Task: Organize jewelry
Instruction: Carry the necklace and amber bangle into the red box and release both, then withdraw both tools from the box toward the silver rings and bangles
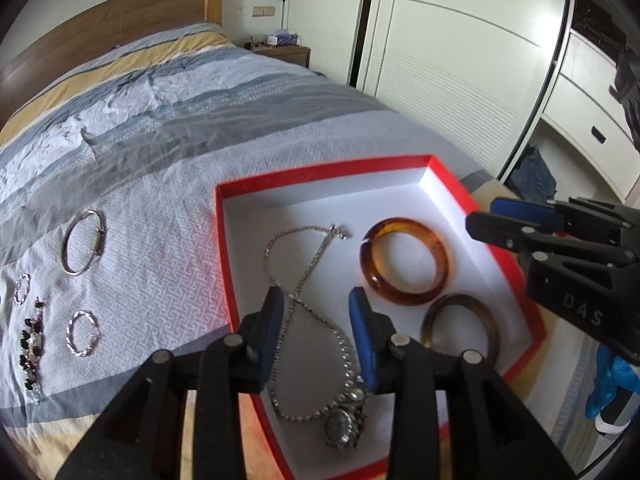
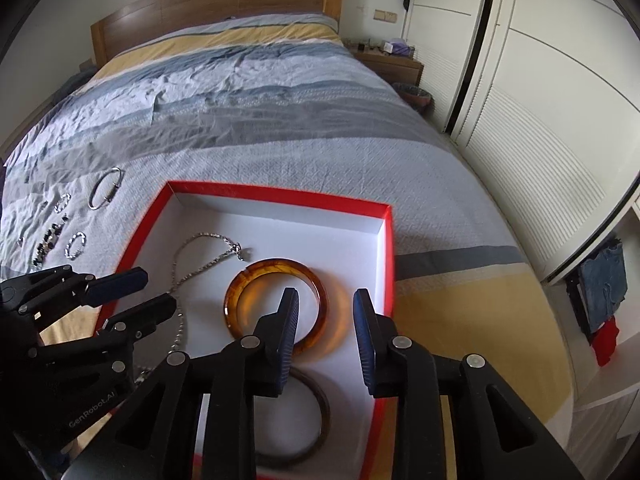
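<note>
The remaining silver hinged bangle and small twisted silver hoops lay on the bed off the left wall of the red-rimmed white box. The left claw, wide and empty over the silver chain necklace, sat nearer them. The right claw, also wide and empty, hovered over the amber bangle by the box's right wall.

Home bedroom: bed, wardrobe, nightstand.

**Bed surface, contents**

My work surface is the bed, under a striped grey, white and yellow cover. On it: red-rimmed box; to its left a silver bangle, two twisted silver rings, and a dark beaded strand, possibly a bracelet.
</note>
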{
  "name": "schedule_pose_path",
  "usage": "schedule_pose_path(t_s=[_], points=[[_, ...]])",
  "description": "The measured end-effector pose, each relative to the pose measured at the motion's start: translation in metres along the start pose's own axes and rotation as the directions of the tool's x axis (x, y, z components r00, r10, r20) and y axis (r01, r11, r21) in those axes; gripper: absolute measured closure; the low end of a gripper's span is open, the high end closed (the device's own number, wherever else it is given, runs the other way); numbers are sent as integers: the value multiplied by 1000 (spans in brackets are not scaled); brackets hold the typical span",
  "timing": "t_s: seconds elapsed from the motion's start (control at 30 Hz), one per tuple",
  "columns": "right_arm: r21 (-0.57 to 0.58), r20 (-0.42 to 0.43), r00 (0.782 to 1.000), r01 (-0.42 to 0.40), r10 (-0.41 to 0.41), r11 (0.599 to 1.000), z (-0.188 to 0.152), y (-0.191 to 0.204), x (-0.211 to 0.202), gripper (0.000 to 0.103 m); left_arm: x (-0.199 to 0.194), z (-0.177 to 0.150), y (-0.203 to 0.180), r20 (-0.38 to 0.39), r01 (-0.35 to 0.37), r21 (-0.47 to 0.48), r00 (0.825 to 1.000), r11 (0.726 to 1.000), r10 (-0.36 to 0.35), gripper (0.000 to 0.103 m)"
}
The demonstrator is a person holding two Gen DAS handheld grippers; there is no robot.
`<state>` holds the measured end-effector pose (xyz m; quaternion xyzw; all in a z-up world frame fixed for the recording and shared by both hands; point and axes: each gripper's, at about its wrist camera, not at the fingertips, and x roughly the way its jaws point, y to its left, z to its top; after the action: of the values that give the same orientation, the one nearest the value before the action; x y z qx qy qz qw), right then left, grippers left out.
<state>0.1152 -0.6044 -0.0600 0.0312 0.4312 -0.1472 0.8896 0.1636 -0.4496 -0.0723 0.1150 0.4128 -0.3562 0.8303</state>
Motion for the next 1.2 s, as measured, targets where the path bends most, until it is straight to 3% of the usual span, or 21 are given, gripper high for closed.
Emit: schedule_pose_path(t_s=[0.3,0.5,0.83,1.2], points=[[49,66,997,28,-31,998,-6,4,-99,73,-97,7,14,102,20,-36,995,999,-16,69],[65,153,988,-15,5,998,-14,33,-185,66,-190,-3,37,172,-37,-58,984,998,46,69],[17,244,961,-137,129,990,-38,112,-278,66,-319,-59,106,252,-194,-125,942,973,220,68],[-51,281,935,-211,217,976,-42,190,-312,66,-382,-122,217,223,-345,-254,888,903,402,65]])
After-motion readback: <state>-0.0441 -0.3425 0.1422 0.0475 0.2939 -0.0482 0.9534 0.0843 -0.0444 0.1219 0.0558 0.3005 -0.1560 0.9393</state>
